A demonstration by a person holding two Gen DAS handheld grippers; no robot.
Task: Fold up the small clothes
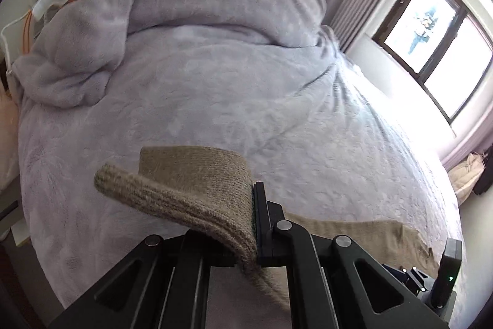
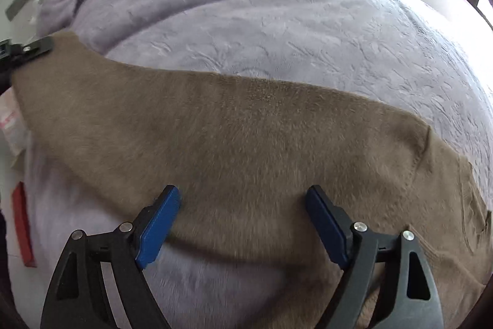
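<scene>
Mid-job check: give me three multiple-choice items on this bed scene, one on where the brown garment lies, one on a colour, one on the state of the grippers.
1. Where does the brown garment lie?
A. on the lilac bedspread
B. on the floor
C. on the windowsill

2. What colour are the right gripper pads?
A. red
B. blue
C. yellow

3. How do the grippers stand?
A. both open
B. left open, right clamped on cloth
C. left gripper clamped on the garment's edge, right open

Answers:
1 A, the garment is spread across the bedspread in the right wrist view.
2 B, both pads show blue.
3 C, the knit edge is pinched and lifted in the left jaws, while the right jaws stand wide above the cloth.
</scene>
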